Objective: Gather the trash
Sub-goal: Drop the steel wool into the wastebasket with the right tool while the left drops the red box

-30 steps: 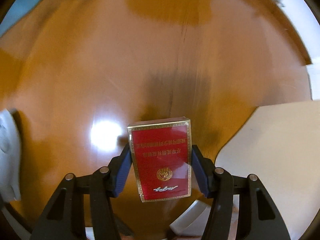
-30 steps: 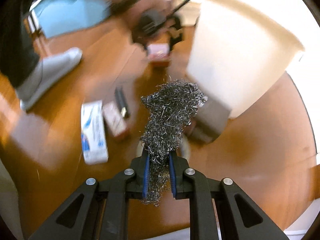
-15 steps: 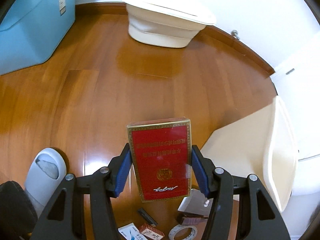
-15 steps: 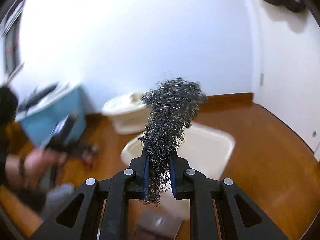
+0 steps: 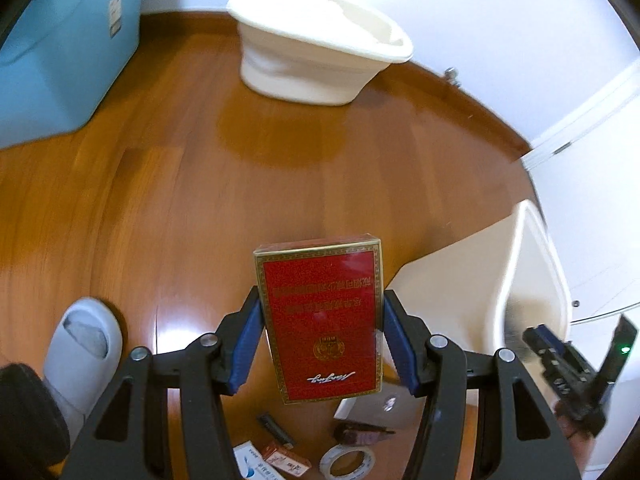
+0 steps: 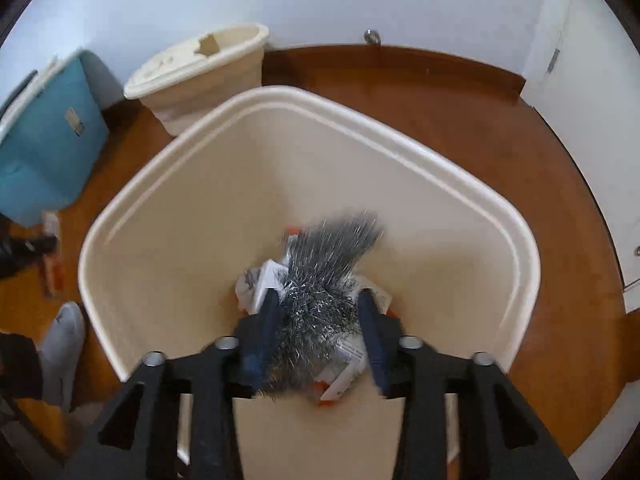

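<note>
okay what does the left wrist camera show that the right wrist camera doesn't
Only the left wrist view: the left gripper clamping a red box, plus a tape roll and small packets on the floor.

Only the right wrist view: the right gripper, jaws opening, with steel wool between them above the trash inside the cream bin.

Both: that bin, the wooden floor, a blue container, a second cream bin and a grey slipper.

Home room: wood floor (image 5: 168,200), slipper (image 5: 86,340), storage bins (image 5: 320,46)
</note>
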